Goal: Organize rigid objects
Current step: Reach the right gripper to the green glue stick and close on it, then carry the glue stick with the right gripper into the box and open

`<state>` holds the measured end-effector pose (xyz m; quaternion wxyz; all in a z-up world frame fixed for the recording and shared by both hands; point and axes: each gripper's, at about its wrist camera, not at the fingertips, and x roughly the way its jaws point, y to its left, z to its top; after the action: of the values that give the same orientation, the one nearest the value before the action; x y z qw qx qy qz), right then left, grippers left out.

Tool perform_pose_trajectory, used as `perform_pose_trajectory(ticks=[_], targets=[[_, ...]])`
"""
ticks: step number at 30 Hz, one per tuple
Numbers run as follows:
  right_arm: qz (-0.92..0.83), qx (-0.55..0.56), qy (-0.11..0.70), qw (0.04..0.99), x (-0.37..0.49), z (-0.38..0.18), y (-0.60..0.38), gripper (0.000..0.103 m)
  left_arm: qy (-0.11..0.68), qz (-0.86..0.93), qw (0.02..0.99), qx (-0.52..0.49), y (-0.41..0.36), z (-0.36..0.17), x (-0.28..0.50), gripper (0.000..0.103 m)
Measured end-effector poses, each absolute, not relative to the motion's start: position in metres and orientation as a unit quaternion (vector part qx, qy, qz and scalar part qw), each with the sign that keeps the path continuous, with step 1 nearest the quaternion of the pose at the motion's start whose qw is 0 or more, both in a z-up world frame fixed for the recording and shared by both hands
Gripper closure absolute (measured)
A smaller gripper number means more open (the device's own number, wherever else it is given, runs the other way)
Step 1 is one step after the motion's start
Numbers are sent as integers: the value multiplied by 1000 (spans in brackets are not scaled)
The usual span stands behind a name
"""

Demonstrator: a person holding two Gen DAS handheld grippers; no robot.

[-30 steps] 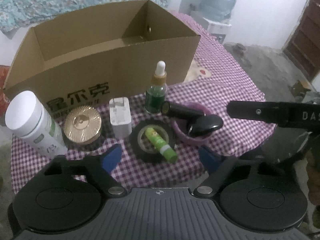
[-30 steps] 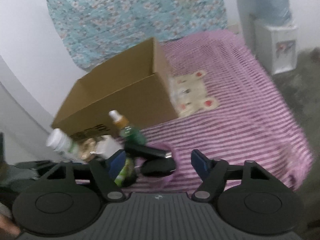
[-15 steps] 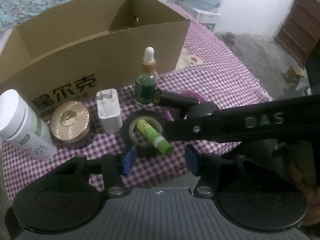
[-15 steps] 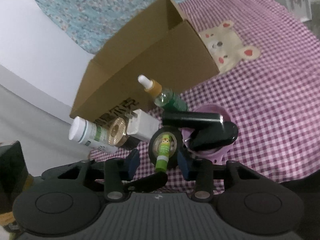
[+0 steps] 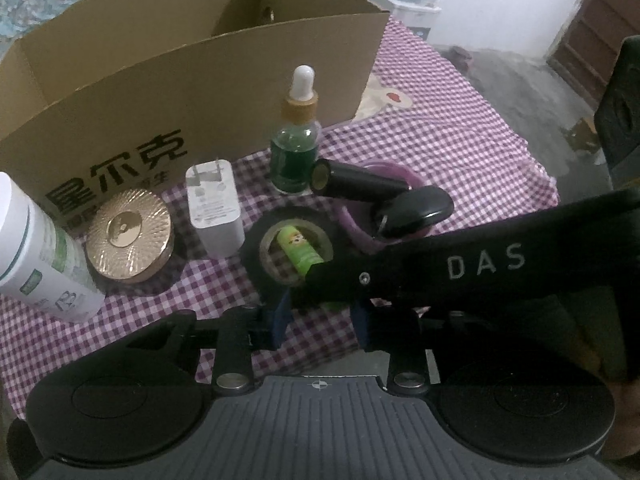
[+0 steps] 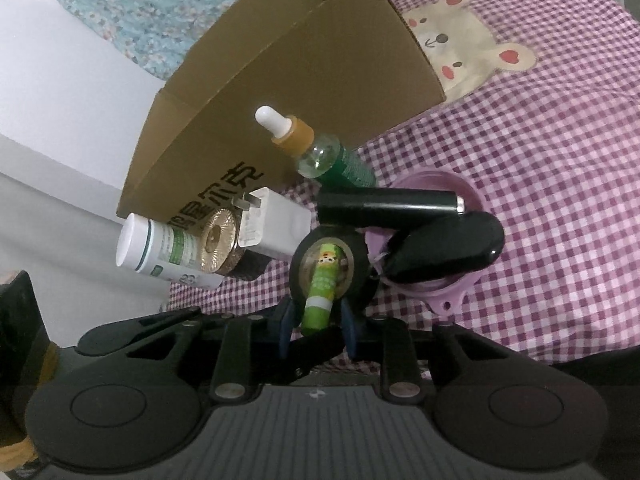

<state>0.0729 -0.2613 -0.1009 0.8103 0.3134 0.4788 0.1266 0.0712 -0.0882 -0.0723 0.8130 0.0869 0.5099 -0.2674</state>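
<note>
Checked purple cloth covers the surface (image 5: 460, 140), with an open cardboard box (image 5: 192, 72) along its far side and the loose items in a row before it, near the front edge. From the left: a white bottle (image 5: 36, 252), a gold-lidded jar (image 5: 130, 236), a white charger (image 5: 214, 208), a black tape roll (image 5: 260, 248) with a green tube (image 6: 322, 280) lying across its hole, a green dropper bottle (image 5: 296, 148) behind, and a purple dish (image 6: 448, 280) holding two black things.

A second ago both hand-held grippers stood wide and back from the row. Now the right hand-held gripper (image 6: 316, 326) has come down to the tube's near end, and its jaws are closing with that end between them; the blue pads look on or almost on it, though I cannot see firm contact. The left hand-held gripper (image 5: 320, 320) is also closing, at the tape roll's near edge, but the right one's black arm crosses in front, so I cannot tell what, if anything, it has.

The tube looks like the first item due for the box; nothing visible has been put in yet.
</note>
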Motion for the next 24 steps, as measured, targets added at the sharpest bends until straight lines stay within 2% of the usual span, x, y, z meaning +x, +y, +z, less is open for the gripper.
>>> perform_pose_trajectory(ticks=[9,11,13,17,24], targets=[[126,327,486,801,85,-107,-258,76,512,-271,810,85,-85,-73,74,71],[128,327,486,800,87,-108,-257,76,512,-271,811,84,-84,-73,75,74],[130,324,487,801,89,-107,-255,76,508,-269,813,92,-84,-72,74,85],[133,326,488,799,91,-107,-252,80,505,-271,814,93,-81,-71,73,87],[137,326,477,804,82,-95,-254,81,480,-275,827,102,-80,-53,60,87]])
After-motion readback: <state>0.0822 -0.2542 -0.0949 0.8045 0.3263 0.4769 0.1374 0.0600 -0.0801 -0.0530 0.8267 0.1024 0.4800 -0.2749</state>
